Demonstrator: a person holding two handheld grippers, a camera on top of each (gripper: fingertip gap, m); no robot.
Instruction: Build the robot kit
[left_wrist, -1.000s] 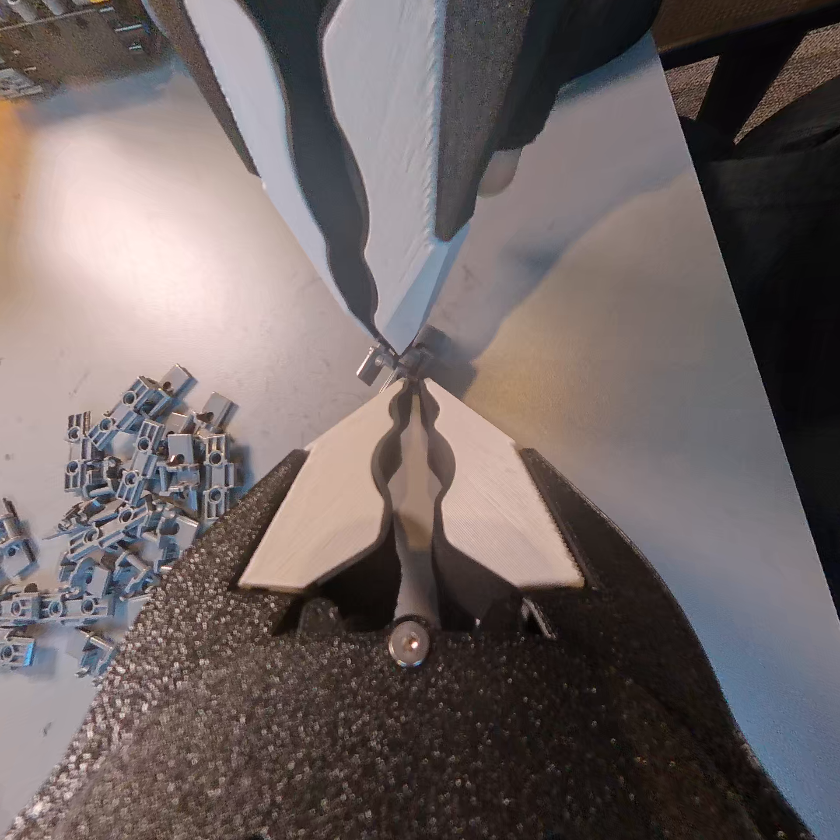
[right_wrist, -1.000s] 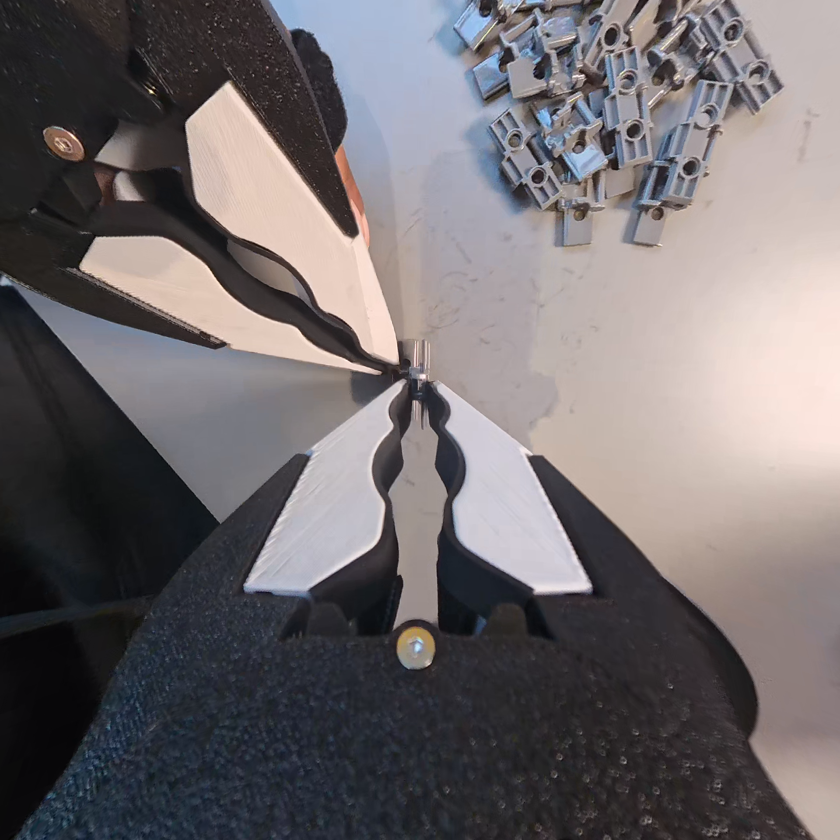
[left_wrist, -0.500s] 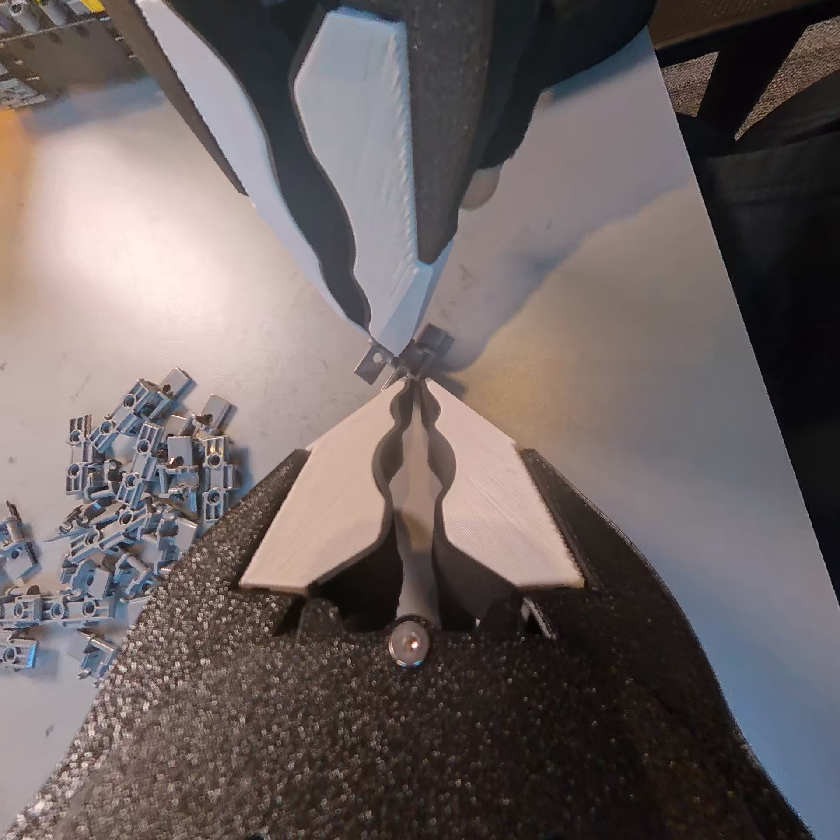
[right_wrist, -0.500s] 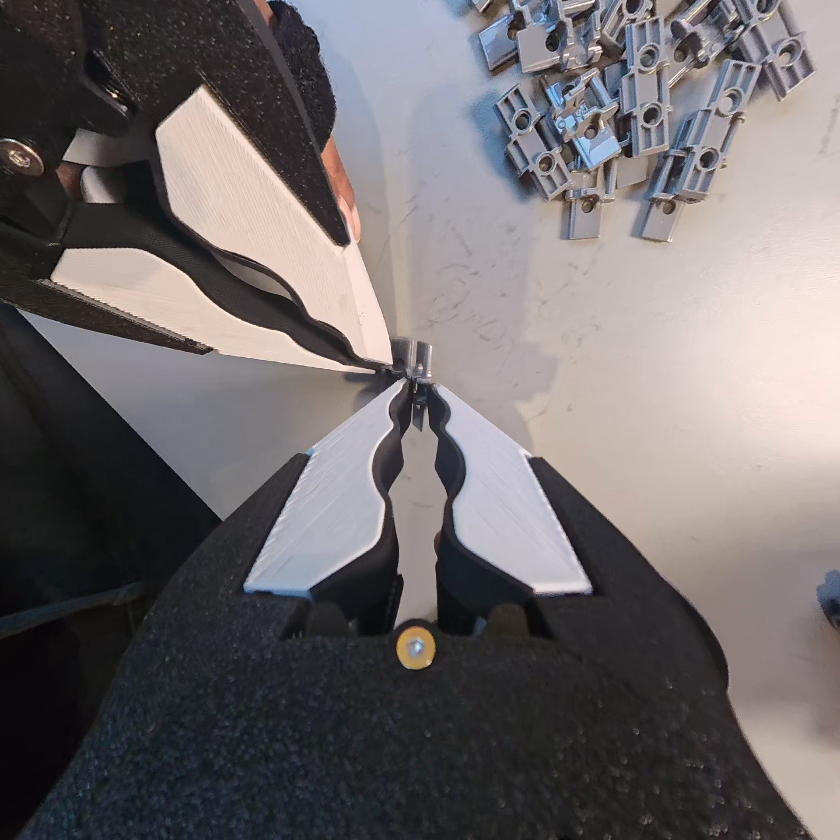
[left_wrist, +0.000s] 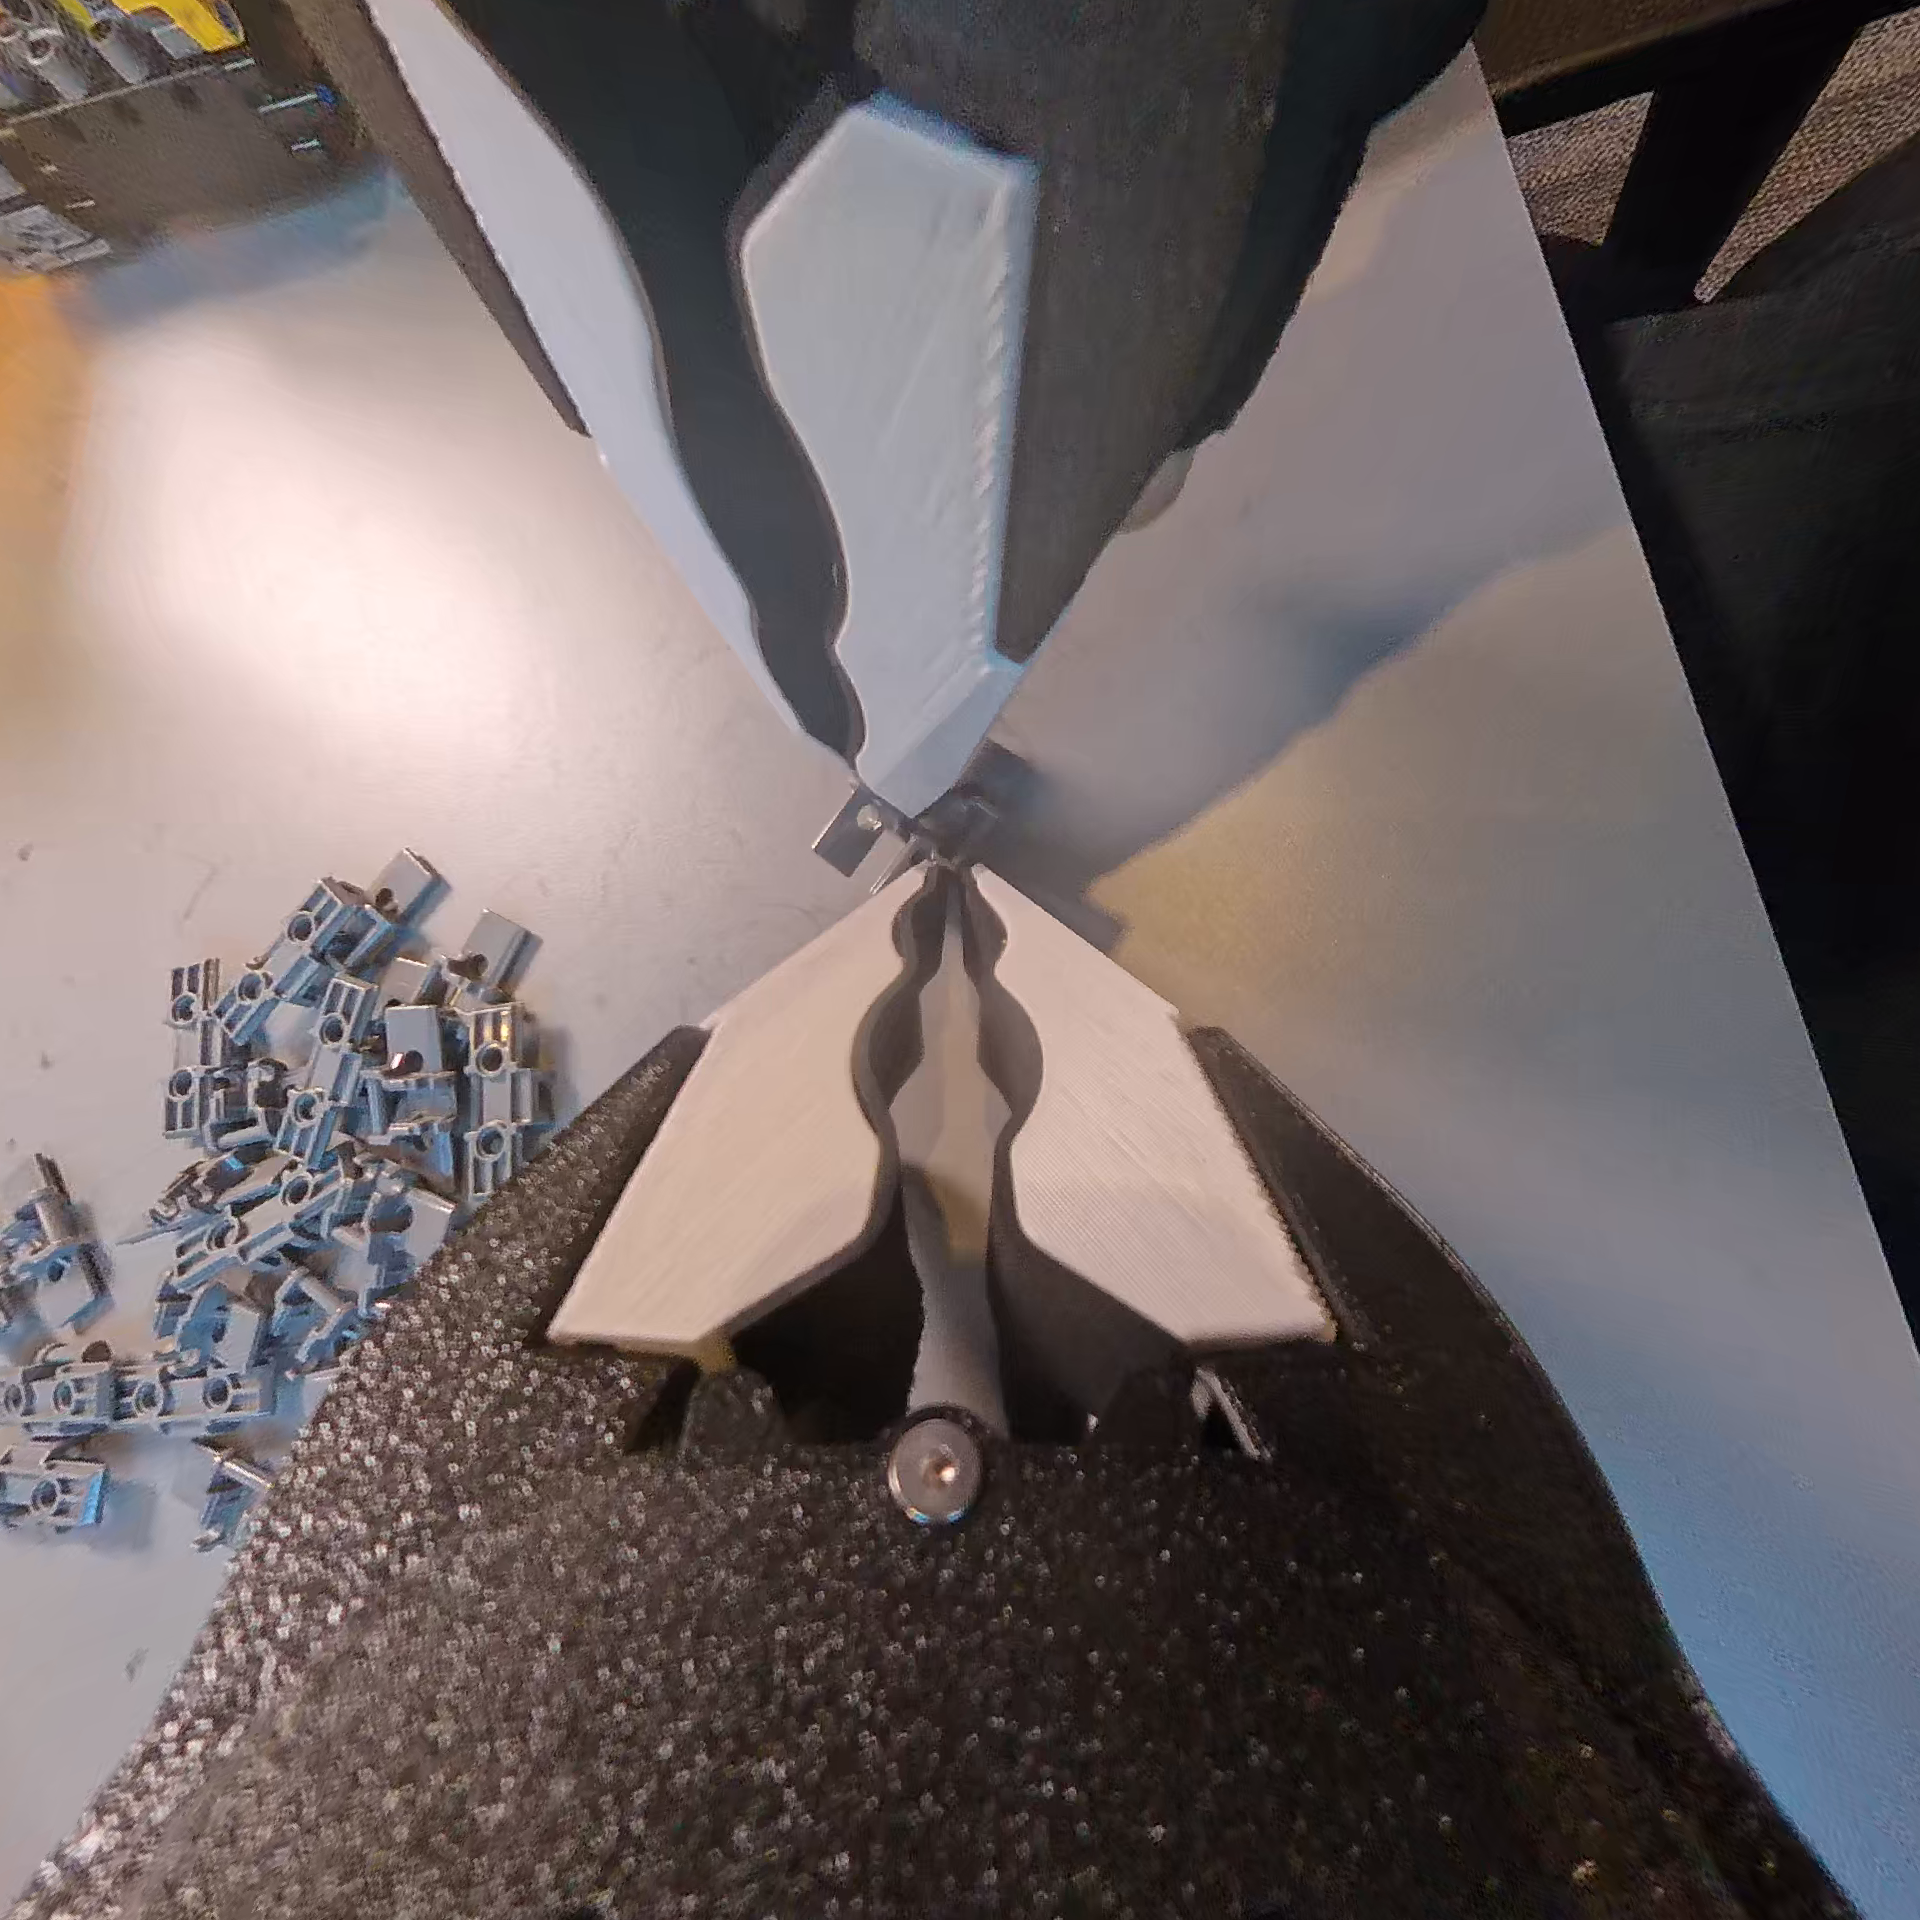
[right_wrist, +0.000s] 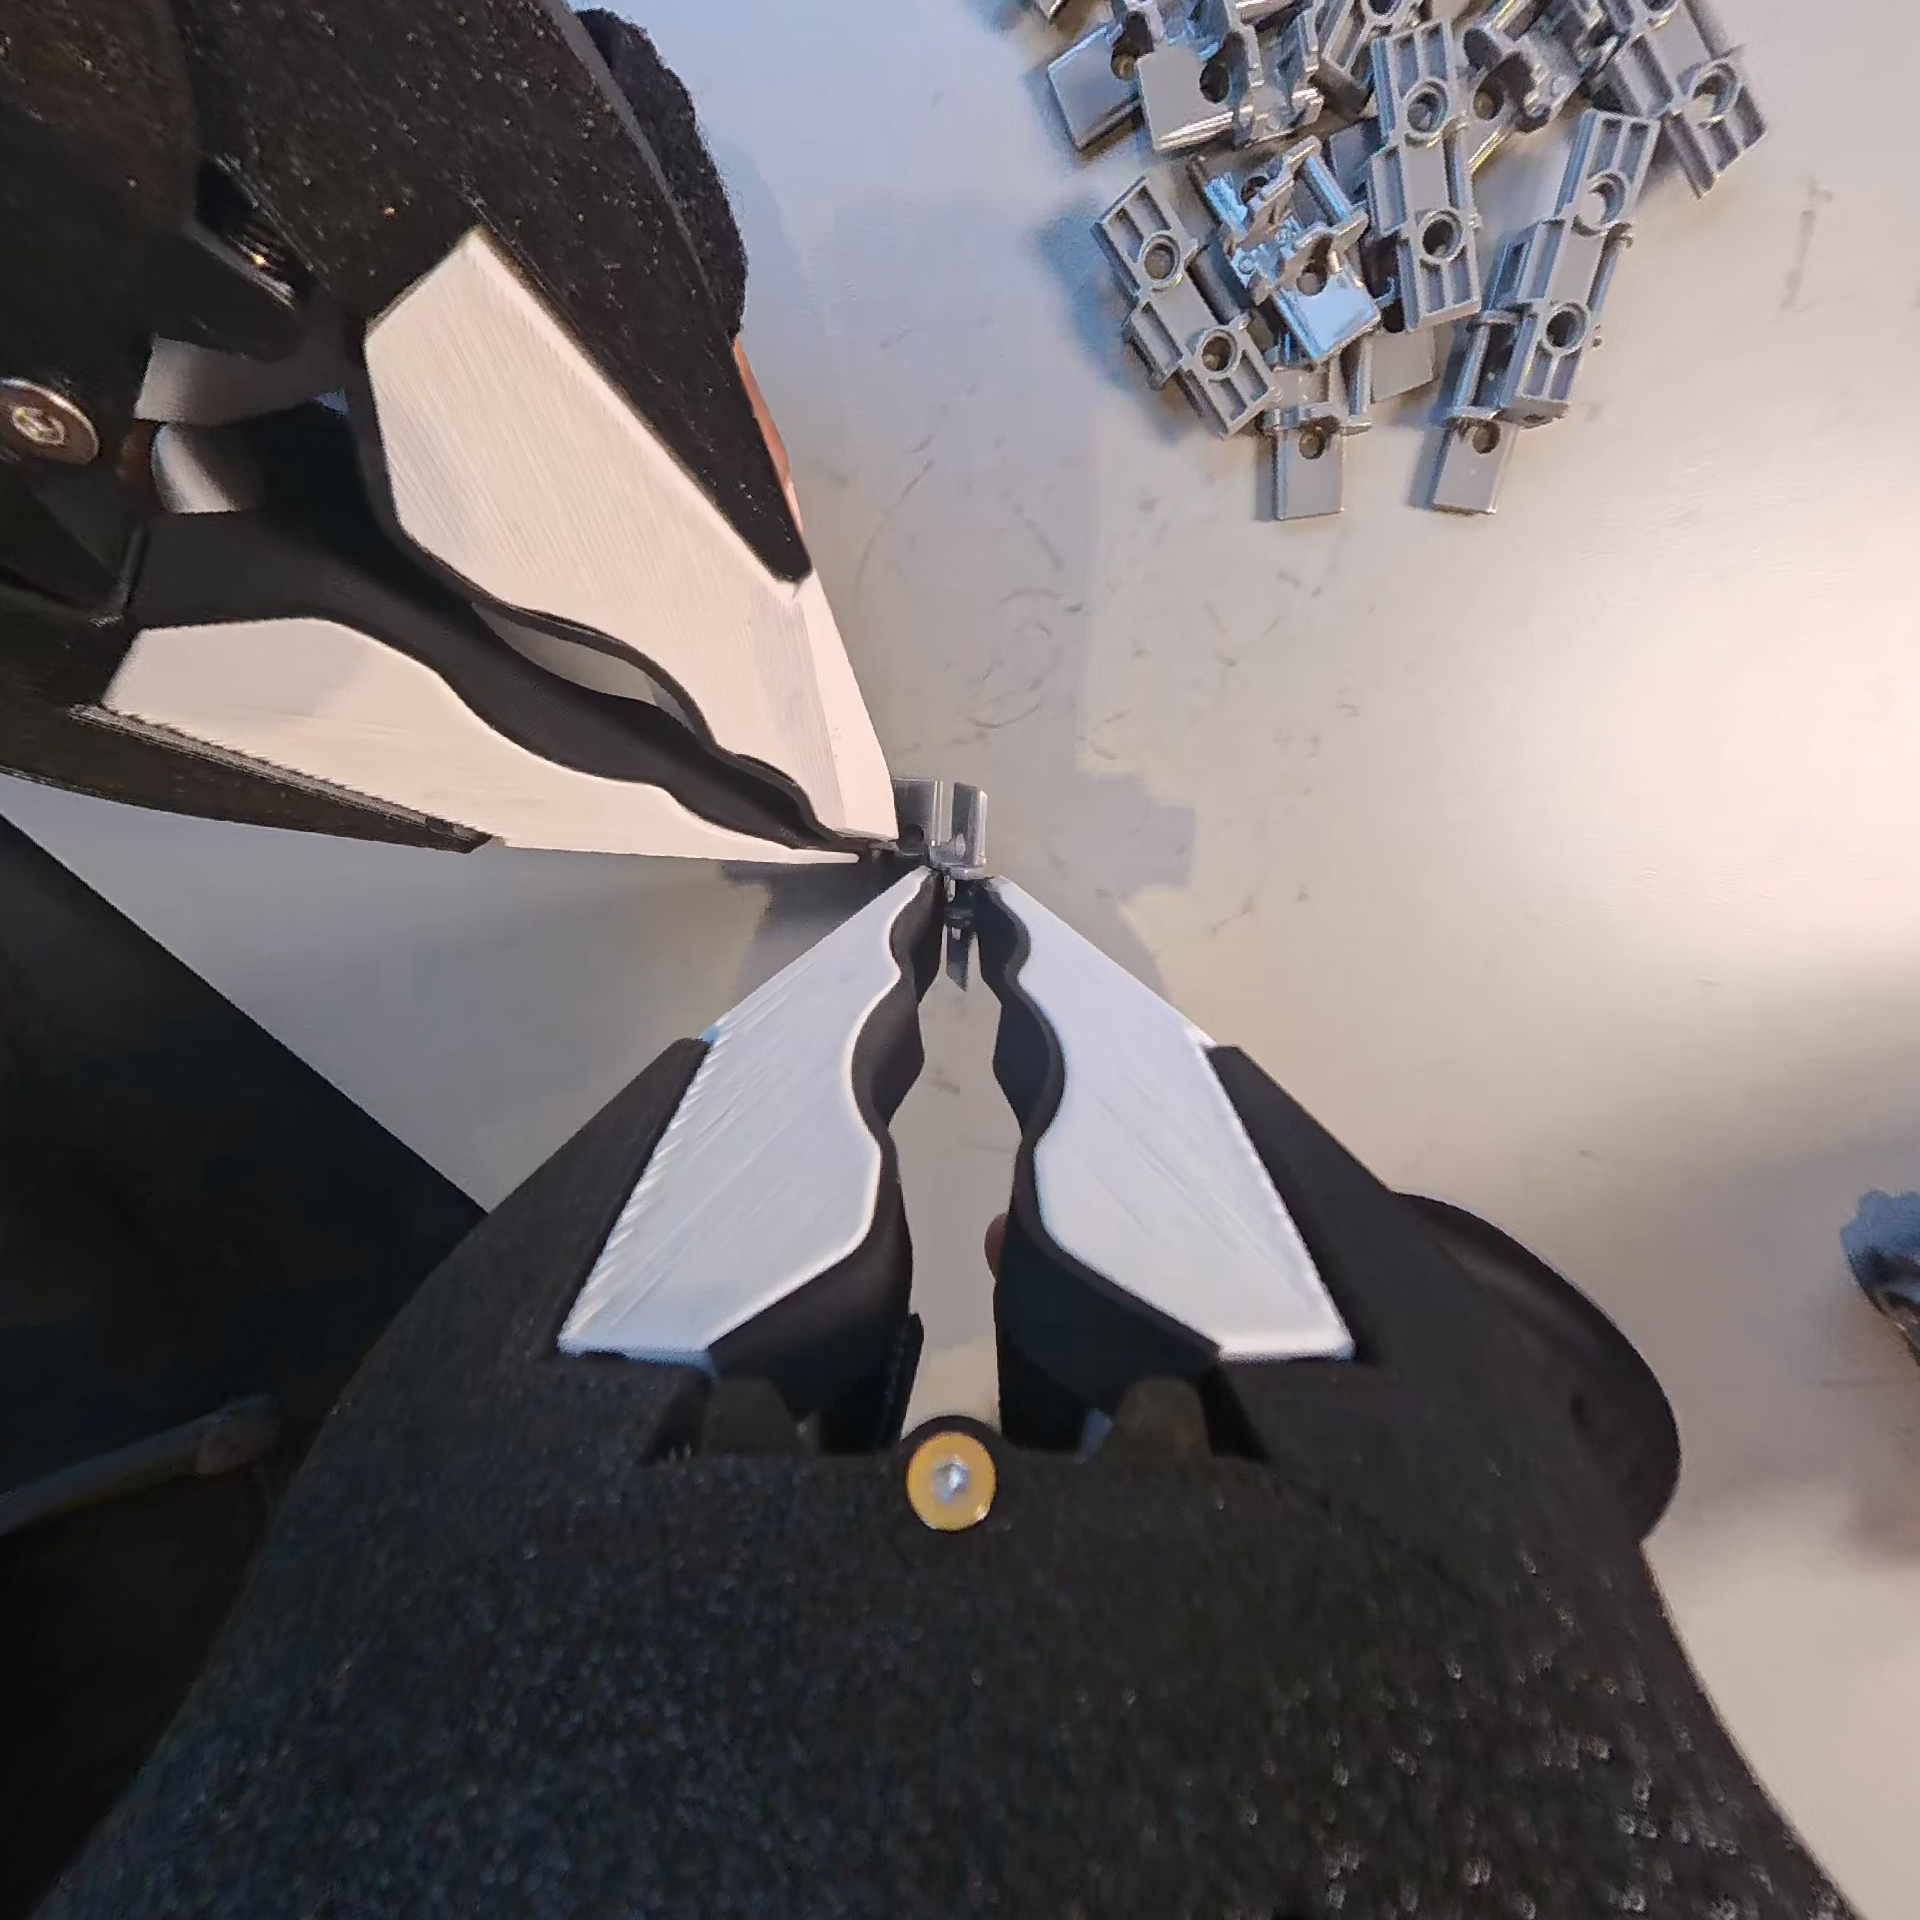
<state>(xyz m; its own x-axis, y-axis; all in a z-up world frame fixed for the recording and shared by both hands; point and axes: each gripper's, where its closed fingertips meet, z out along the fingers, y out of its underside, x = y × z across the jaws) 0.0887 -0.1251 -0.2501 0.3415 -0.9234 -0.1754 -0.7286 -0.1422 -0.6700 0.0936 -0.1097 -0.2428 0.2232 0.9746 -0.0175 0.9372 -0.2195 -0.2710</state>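
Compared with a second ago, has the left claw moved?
No: the left claw has stayed put; the pile of grey parts sits in the same spot in its view.

Pale matt tabletop (right_wrist: 1455, 831), smooth w/ fine scuffs. On it, heap of small grey shiny-plastic holed connector pieces (right_wrist: 1382, 239). Gripper fingers (right_wrist: 748, 1153): white ribbed plastic w/ matt black rubbery liners; housing (right_wrist: 935, 1662) rough black grainy plastic, w/ glossy metal screw (right_wrist: 950, 1482).

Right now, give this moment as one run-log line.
left gripper: shut on small metal part | right gripper: shut on same part | tips meeting above table | bracket pile: apart
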